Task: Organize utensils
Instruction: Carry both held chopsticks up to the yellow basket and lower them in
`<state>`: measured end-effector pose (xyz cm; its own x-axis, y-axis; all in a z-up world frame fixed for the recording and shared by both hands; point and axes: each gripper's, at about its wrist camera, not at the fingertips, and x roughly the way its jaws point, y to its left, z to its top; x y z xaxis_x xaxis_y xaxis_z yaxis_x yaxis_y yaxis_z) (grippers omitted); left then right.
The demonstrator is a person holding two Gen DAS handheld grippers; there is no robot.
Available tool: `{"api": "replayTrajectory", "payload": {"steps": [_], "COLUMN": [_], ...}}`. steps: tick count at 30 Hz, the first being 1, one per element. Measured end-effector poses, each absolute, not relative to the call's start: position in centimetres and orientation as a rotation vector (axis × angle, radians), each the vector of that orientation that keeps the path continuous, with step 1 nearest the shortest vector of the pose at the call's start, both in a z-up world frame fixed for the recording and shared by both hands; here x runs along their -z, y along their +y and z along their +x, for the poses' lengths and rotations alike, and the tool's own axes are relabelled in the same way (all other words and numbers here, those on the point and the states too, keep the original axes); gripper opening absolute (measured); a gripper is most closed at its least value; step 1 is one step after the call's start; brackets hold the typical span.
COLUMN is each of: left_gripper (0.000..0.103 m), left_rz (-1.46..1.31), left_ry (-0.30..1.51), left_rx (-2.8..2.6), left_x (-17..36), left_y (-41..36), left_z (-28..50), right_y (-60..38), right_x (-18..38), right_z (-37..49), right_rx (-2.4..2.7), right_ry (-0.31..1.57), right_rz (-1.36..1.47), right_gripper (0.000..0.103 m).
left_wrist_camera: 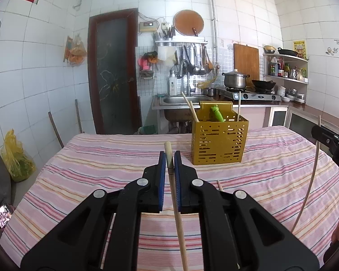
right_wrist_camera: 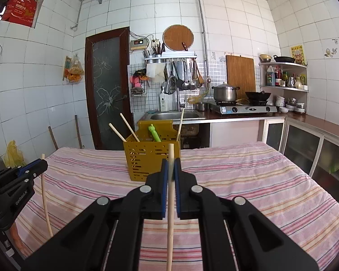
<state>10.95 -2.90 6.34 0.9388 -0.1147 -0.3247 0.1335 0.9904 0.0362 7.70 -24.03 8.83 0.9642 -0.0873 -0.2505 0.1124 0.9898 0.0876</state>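
Note:
A perforated yellow utensil holder [left_wrist_camera: 219,142] [right_wrist_camera: 150,160] stands on the striped tablecloth, holding several wooden chopsticks [right_wrist_camera: 128,127] and a green frog-headed utensil [left_wrist_camera: 217,113] [right_wrist_camera: 154,133]. My left gripper [left_wrist_camera: 170,155] is shut on a wooden chopstick [left_wrist_camera: 177,214], held above the cloth short of the holder and to its left. My right gripper [right_wrist_camera: 171,163] is shut on another chopstick [right_wrist_camera: 170,214], just in front of the holder. The right gripper with its chopstick [left_wrist_camera: 311,176] shows at the right edge of the left wrist view; the left one [right_wrist_camera: 22,169] sits at the left of the right wrist view.
One more chopstick [left_wrist_camera: 219,185] lies on the cloth [left_wrist_camera: 101,158] under my left gripper. Behind the table are a sink [right_wrist_camera: 176,115], a stove with a pot [right_wrist_camera: 224,92] and a wok, and a dark door [right_wrist_camera: 106,85]. A yellow bag [left_wrist_camera: 15,158] sits at the left.

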Motion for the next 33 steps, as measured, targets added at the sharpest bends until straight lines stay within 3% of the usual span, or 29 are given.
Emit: {"api": "replayTrajectory", "payload": {"steps": [20,33], "left_gripper": [0.005,0.005], "left_rz": [0.046,0.044], "left_ry": [0.242,0.183], "left_rx": [0.180,0.208], "left_x": [-11.1,-15.7], "left_y": [-3.9,-5.8], "left_z": [12.6,18.2], "right_y": [-25.1,-26.5], "right_x": [-12.8,-17.1], "right_z": [9.5,14.8], "right_rx": [0.117,0.112], "right_ry": [0.176,0.153], "right_rz": [0.089,0.083], "right_gripper": [0.006,0.006]}}
